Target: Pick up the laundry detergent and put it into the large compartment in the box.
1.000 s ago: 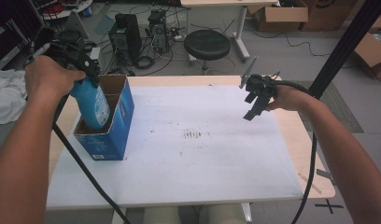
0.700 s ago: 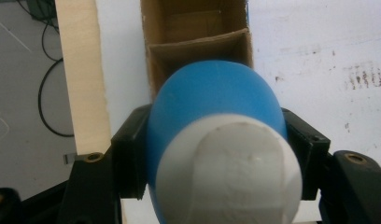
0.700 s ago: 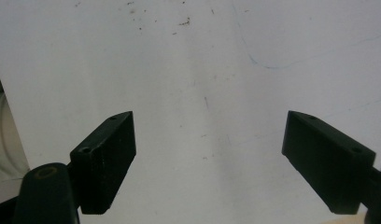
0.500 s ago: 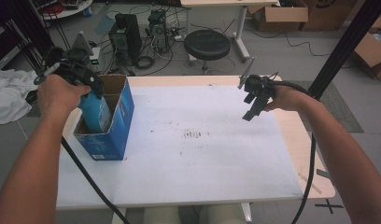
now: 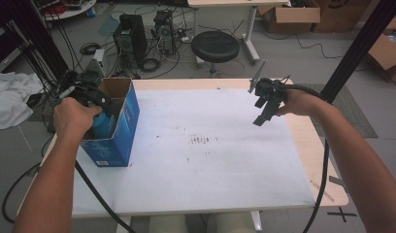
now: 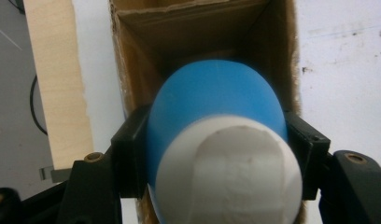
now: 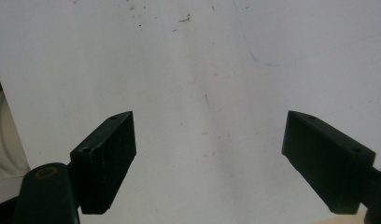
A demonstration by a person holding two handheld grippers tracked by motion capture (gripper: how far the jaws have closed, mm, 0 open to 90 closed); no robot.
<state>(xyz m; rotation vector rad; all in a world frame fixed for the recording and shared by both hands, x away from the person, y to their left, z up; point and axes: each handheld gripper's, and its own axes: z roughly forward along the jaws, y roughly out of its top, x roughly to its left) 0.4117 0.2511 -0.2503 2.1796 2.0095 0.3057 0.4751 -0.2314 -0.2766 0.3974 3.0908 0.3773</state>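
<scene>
High view: left tool (image 5: 96, 104) clamps a blue bottle (image 5: 103, 124) with a white cap, lowered into the open-topped blue box (image 5: 116, 136), which stands at the left edge of the desk (image 5: 210, 170). Left gripper view: jaws press both sides of the bottle, cardboard walls close on either side. Right tool (image 5: 264, 109) hovers over the desk's far right part with jaws spread wide and nothing between them; the broad white middle lies open.

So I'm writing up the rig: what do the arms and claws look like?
Both forearms are bare, no sleeves. Each claw, left and right, has two flat, blocky black jaws with small screw holes and brass-ringed pivots. A thick black cable trails from the right one.
</scene>
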